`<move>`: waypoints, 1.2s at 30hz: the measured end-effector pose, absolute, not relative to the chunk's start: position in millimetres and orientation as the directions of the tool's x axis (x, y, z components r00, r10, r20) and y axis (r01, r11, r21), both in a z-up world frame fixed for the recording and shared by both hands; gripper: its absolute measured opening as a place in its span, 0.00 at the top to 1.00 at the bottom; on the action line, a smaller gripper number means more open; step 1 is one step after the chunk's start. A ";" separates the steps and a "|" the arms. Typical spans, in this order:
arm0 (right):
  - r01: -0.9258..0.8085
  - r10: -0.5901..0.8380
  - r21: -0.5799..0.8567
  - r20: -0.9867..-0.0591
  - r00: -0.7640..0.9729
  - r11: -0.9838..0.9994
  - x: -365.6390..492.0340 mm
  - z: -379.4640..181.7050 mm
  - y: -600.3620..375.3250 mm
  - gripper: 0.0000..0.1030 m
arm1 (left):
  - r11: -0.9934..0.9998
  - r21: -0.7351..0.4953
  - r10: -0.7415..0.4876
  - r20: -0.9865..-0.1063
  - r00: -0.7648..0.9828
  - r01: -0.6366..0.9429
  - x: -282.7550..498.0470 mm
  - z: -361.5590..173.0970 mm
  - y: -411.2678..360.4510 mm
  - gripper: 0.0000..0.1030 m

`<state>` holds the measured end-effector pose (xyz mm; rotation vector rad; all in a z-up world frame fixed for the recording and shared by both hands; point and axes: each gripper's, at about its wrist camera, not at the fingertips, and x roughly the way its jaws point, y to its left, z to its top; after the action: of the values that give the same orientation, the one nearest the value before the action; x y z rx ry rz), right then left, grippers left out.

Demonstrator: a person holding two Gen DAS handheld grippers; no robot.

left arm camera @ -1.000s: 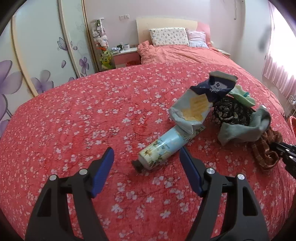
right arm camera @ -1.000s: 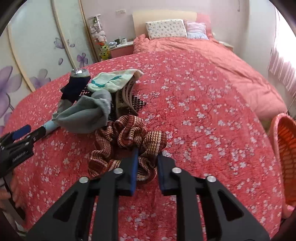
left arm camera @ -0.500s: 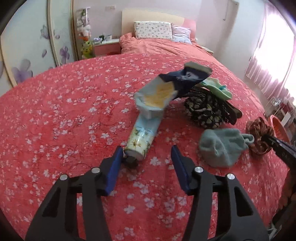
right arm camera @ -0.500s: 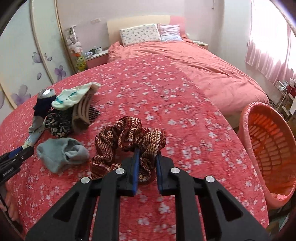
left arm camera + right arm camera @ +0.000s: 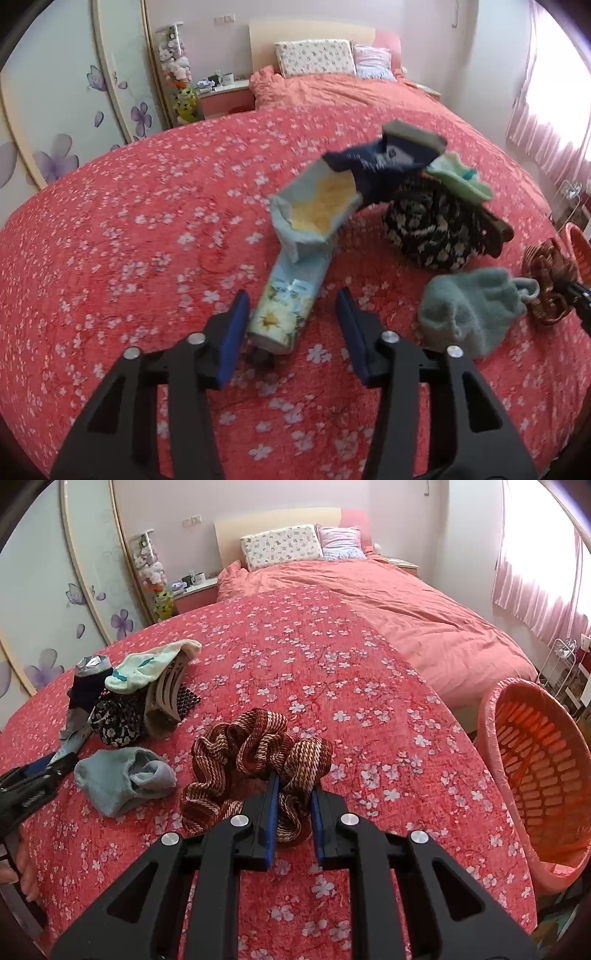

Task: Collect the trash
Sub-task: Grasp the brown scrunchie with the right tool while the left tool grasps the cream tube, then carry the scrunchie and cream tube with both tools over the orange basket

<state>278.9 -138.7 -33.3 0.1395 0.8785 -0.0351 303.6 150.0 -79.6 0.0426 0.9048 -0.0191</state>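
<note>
My left gripper [image 5: 291, 325] is open, its blue pads on either side of the cap end of a floral tube [image 5: 286, 302] lying on the red bedspread. A crumpled blue-and-yellow wrapper [image 5: 317, 214] rests on the tube's far end. My right gripper [image 5: 293, 812] is shut on a brown striped scrunchie [image 5: 258, 753], which also shows in the left wrist view [image 5: 546, 273]. An orange basket [image 5: 535, 775] stands off the bed's right edge.
A grey-green sock [image 5: 469, 310] lies right of the tube and also shows in the right wrist view [image 5: 122, 775]. Behind it is a pile: dark floral cloth [image 5: 432, 229], mint sock [image 5: 458, 181], beige hair claw [image 5: 166, 694]. Pillows and headboard are far back.
My left gripper has come up to the tube so its cap end now sits between the pads. My right gripper has carried the scrunchie rightward, bringing the orange basket closer.
</note>
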 end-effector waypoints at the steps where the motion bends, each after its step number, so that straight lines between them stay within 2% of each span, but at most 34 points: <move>1: 0.088 0.027 0.107 -0.769 0.638 0.990 278.9 -33.5 -138.7 0.85 | 0.999 0.024 0.000 -0.787 0.617 0.031 303.6 -79.2 149.9 0.59; 7: 0.089 0.018 0.098 -0.768 0.640 0.991 276.5 -36.9 -139.3 0.85 | 1.000 -0.016 -0.009 -0.784 0.621 -0.006 306.1 -80.1 155.0 0.64; 16: 0.091 0.017 0.100 -0.762 0.648 0.991 272.8 -38.6 -142.0 0.84 | 0.997 -0.066 -0.034 -0.779 0.626 -0.027 299.3 -80.6 167.4 0.64; 22: 0.092 0.023 0.107 -0.769 0.639 0.990 272.5 -40.2 -144.1 0.84 | 1.000 0.020 0.016 -0.785 0.619 0.000 302.1 -81.4 155.5 0.65; 27: 0.091 0.028 0.111 -0.770 0.637 0.990 273.1 -39.8 -143.7 0.84 | 1.000 0.018 0.014 -0.784 0.621 0.001 302.9 -80.4 151.5 0.72; 33: 0.089 0.031 0.114 -0.771 0.635 0.989 273.8 -40.0 -143.4 0.83 | 1.000 0.025 0.023 -0.784 0.621 -0.006 299.8 -82.4 147.9 0.72; 36: 0.072 0.050 0.125 -0.764 0.643 0.990 272.4 -40.1 -143.4 0.86 | 1.000 0.009 0.010 -0.782 0.623 -0.005 296.0 -81.7 148.1 0.73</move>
<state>272.4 -143.4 -40.1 0.1487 0.8731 -0.0127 296.0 148.1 -81.7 0.0056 0.8977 0.0088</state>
